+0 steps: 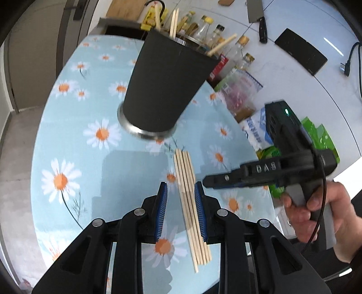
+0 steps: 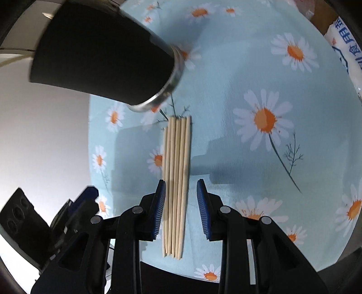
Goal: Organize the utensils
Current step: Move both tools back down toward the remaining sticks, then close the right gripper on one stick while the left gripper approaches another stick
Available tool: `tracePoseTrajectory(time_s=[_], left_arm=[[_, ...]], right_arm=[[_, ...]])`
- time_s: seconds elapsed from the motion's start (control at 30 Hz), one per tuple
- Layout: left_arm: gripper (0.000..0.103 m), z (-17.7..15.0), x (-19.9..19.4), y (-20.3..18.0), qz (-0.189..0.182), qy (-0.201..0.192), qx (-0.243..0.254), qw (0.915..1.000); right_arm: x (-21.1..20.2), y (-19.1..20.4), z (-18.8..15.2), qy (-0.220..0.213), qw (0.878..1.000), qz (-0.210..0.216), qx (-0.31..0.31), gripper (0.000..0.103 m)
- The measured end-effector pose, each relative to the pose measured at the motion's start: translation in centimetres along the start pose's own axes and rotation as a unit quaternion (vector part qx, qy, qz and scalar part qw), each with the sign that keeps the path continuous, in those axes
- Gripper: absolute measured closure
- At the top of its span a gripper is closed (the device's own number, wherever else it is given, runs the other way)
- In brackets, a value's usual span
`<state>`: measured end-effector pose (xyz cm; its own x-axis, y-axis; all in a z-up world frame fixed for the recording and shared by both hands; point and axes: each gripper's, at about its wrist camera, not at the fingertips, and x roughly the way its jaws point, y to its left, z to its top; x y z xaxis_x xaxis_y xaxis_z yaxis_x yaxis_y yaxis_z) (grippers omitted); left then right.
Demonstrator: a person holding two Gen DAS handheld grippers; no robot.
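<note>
A bunch of pale wooden chopsticks [image 1: 191, 210] lies flat and side by side on the surface [image 1: 74, 140], which has a light blue cloth with white and orange daisies on it. Just past the far tips of the sticks stands a tall black cup [image 1: 167, 86] with a shiny metal base, and a few more sticks poke out of its top. The left claw [image 1: 181, 211] sits over the near part of the bunch with a blue pad on each side; its jaws are a little way apart and are not squeezing the sticks. The right claw [image 2: 181, 209] is over the sticks too, seen from its own camera. Its left pad is right beside the sticks and its right pad stands clear of them, so it is not holding them. A hand [image 1: 321, 214] holds that right claw. Bottles [image 1: 217, 36] and a big knife [image 1: 256, 15] are behind the cup.
</note>
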<state>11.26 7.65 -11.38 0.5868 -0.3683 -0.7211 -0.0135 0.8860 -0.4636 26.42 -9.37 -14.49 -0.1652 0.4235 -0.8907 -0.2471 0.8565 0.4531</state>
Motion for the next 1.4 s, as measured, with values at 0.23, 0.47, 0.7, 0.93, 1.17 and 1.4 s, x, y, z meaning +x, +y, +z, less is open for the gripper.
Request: tracePoseTrajectory(time_s=[0.23,0.47,0.7,0.93,1.17,1.4], left_arm=[[0.074,-1.7,0.6,1.5,-0.018,0.017,-0.016,0.9996],[0.074,-2.3,0.2,3.1,-0.022,0.017,-0.030,0.9992],[0.074,-2.4,0.5,3.7,-0.033,0.028,-0.030,0.9986],[0.074,-1.9,1.0,3.4,-0.034,0.027,-0.030,0.9986],[0.074,-1.7,1.7,3.2,-0.020,0.039,-0.025,0.9987],[0.074,-1.0,2.0,2.6,-0.001,0.042,-0.020,0.9989]], right_arm=[[1.4,1.1,0.1,0.010,0.999,-0.041,0.009,0.087],[2.3,2.0,0.0,0.009,0.996,-0.089,0.007,0.093],[2.8,2.8,0.2,0.013,0.992,-0.126,0.006,0.093],[4.0,4.8,0.0,0.009,0.982,-0.186,-0.008,0.099],[4.6,5.8,0.3,0.011,0.980,-0.198,-0.011,0.099],[1.8,4.4,0.2,-0.017,0.990,-0.138,-0.021,0.098]])
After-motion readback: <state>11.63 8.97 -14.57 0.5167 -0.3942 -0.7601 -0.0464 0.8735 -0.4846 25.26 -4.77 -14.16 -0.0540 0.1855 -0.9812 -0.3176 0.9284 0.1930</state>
